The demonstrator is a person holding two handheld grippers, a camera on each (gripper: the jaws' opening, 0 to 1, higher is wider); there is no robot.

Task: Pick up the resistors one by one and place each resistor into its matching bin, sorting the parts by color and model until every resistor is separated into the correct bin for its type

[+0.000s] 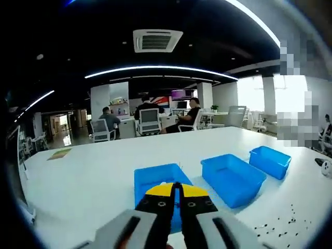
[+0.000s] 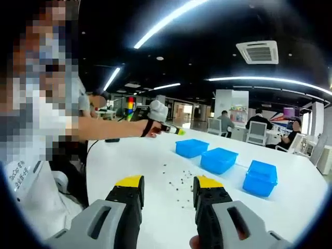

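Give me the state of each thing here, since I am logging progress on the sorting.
Left claw: shut, held over the nearest bin.
Right claw: open, nothing between its jaws.
Nearest blue plastic bin: upright on the white table; contents cannot be told.
Middle blue plastic bin: upright, looks empty.
Farthest blue plastic bin: upright, inside hidden.
Small dark resistors: loose, scattered on the table, unsorted.

Place: open-plan office
Evidence: long white table [image 1: 104, 171], seated people at desks [image 1: 150, 116] at 12 o'clock, ceiling air vent [image 1: 157, 40]
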